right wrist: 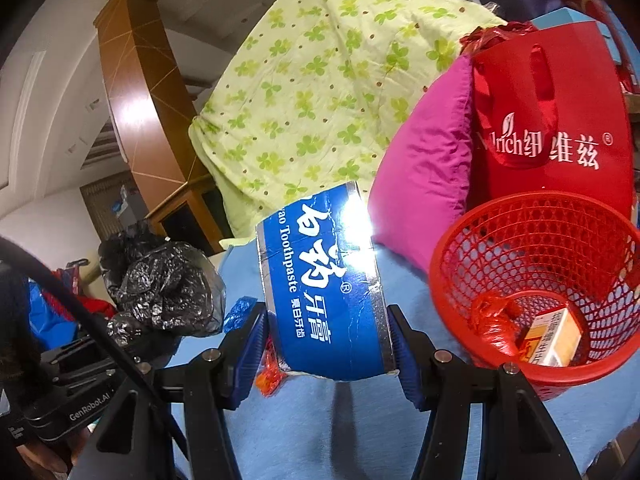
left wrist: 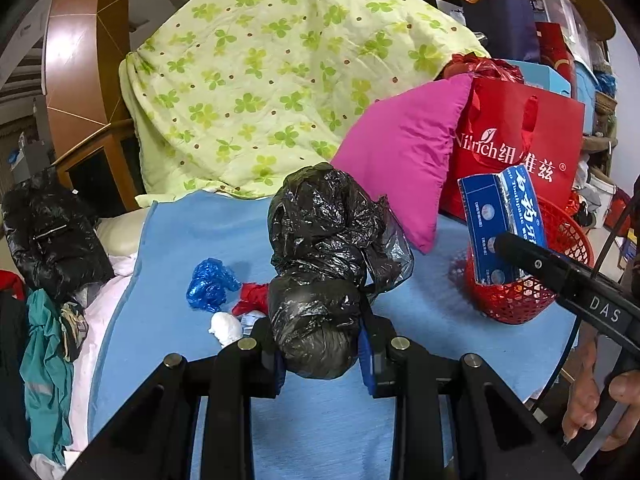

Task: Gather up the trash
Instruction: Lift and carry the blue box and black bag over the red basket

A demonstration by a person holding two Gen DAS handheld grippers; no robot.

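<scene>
The right tongs (right wrist: 328,344) are gripping a toothpaste box (right wrist: 324,280) beside the red basket (right wrist: 536,376), needing a drop inside, while the left tongs (left wrist: 320,360) are clamping a black bag (left wrist: 324,264).

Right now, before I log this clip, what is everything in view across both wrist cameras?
Black bag: one, black, clamped in the left hand-held gripper above the blue sheet.
Toothpaste box: one, blue, clamped in the right hand-held gripper.
Basket: one, red, on the sheet, holding a red wrapper and a carton.
Blue bag: one, crumpled, on the sheet.
Tissue: one, white, beside it.
Pillow: one, magenta.
Tote: one, red.
Quilt: one, green clover print.
Sheet: one, blue.
Left hand-held gripper: shut.
Right hand-held gripper: shut.
</scene>
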